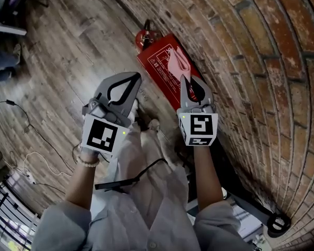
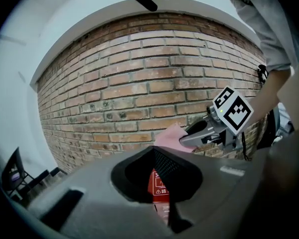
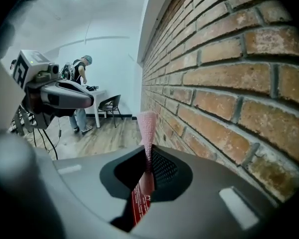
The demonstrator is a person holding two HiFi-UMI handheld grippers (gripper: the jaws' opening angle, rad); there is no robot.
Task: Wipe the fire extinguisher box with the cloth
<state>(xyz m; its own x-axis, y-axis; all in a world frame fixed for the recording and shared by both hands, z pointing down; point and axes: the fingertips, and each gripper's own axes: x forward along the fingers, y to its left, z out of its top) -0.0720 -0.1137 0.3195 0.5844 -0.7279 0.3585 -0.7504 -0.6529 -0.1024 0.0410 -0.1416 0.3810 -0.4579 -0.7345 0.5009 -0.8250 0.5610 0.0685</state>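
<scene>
Right gripper (image 1: 185, 79) clamps cloth (image 1: 175, 61) | left gripper (image 1: 137, 77) closed, empty | cloth over fire extinguisher box (image 1: 156, 64), contact unclear | wiping judged mostly outstanding.

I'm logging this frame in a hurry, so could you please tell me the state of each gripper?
Left gripper: shut, holding nothing.
Right gripper: shut on the pink cloth.

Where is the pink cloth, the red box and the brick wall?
pink cloth (image 1: 176, 61), head view, the middle of the cloth.
red box (image 1: 156, 67), head view, its printed top face.
brick wall (image 1: 261, 61), head view, one bare brick.
</scene>
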